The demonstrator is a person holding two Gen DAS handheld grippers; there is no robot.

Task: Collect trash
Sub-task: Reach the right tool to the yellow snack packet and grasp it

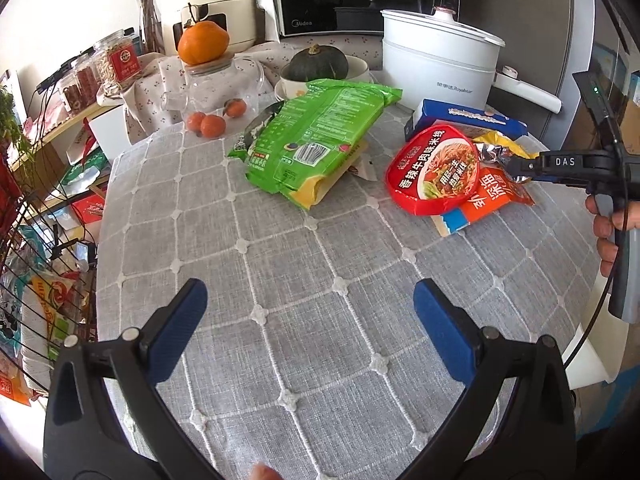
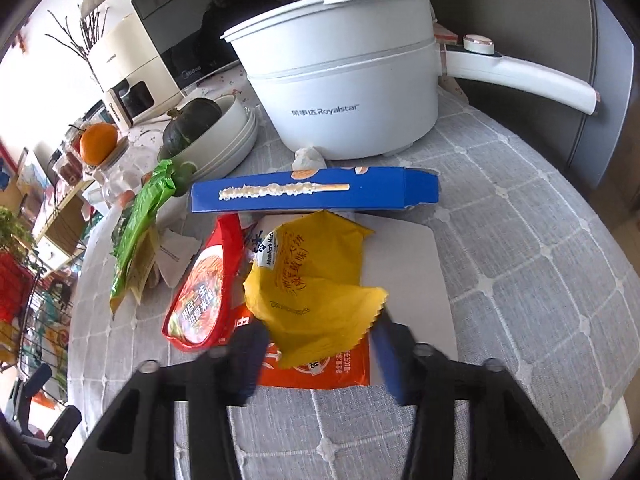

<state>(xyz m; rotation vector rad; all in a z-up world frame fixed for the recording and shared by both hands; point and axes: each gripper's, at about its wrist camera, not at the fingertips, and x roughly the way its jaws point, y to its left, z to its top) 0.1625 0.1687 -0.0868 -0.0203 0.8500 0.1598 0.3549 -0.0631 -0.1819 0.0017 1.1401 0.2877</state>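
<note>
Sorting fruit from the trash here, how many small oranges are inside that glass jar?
3 in the glass jar: two oranges touching at front left, one behind to the right. More may be hidden behind these.

Coarse grey woven tablecloth (image 1: 304,264); glossy crinkled yellow plastic wrapper (image 2: 316,280); smooth white plastic-looking cooker pot (image 2: 344,80).

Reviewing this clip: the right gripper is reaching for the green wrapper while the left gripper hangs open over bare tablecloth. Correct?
Not quite. In the right wrist view the right gripper sits with its fingers on either side of the yellow wrapper, not the green wrapper, which lies apart to the left. The left gripper does hang open over bare tablecloth.
</note>
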